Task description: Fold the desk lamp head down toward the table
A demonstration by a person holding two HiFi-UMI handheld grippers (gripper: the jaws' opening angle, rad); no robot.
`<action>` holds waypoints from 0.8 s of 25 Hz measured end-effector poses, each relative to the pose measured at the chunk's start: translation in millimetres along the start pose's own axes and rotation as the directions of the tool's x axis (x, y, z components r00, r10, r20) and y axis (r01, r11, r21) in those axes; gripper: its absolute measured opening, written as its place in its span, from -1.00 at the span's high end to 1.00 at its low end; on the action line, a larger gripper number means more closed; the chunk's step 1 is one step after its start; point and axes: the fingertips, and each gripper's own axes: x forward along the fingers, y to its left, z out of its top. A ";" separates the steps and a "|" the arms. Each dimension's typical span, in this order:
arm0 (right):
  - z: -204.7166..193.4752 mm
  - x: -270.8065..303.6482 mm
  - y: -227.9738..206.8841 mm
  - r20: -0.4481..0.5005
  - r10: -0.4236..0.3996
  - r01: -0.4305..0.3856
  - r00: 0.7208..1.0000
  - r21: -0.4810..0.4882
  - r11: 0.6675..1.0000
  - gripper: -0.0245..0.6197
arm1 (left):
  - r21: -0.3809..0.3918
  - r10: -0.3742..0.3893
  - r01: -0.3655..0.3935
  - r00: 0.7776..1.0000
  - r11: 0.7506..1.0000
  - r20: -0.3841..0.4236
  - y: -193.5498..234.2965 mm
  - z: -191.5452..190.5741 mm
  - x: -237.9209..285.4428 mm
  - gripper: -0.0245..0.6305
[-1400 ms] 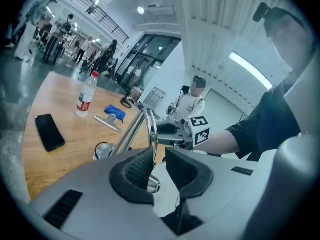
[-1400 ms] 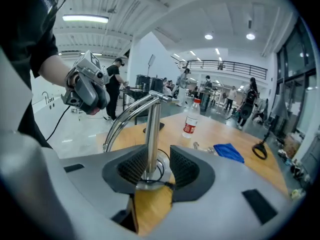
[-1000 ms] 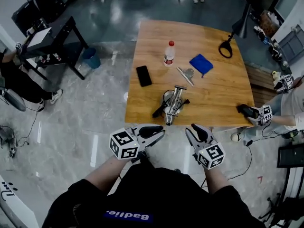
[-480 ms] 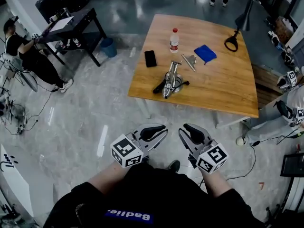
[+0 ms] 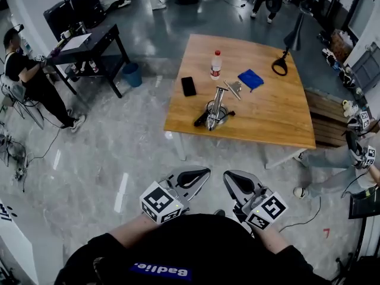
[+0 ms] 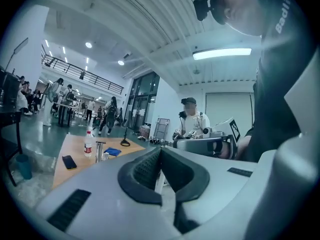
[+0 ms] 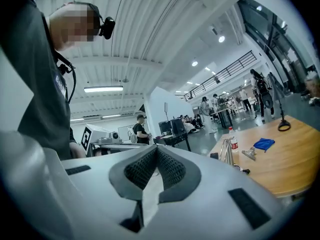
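Observation:
The silver desk lamp stands on a round base near the front of the wooden table, with a black cord beside it. In the left gripper view the lamp shows as an upright post, and likewise the lamp in the right gripper view. My left gripper and right gripper are held close to my body over the floor, well short of the table. Both are shut, pads together, with nothing in them.
On the table lie a bottle, black phone, blue cloth, metal clip and black loop. A black desk, blue bin and seated person are left. Another person's leg is right.
I have backed away from the table, so it sits farther off. Both grippers came back toward my body, and their jaws have closed.

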 end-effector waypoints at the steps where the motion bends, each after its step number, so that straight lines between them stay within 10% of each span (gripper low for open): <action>1: -0.6 0.8 4.2 0.001 0.000 0.000 1.000 -0.003 1.000 0.91 | -0.002 -0.003 0.003 1.000 1.000 0.003 -0.7 1.6 -3.0 0.90; 20: -2.7 15.1 14.8 -0.012 -0.016 0.016 1.000 -0.019 1.000 0.91 | 0.016 -0.048 0.048 0.999 0.999 0.002 -1.6 9.8 -17.1 0.90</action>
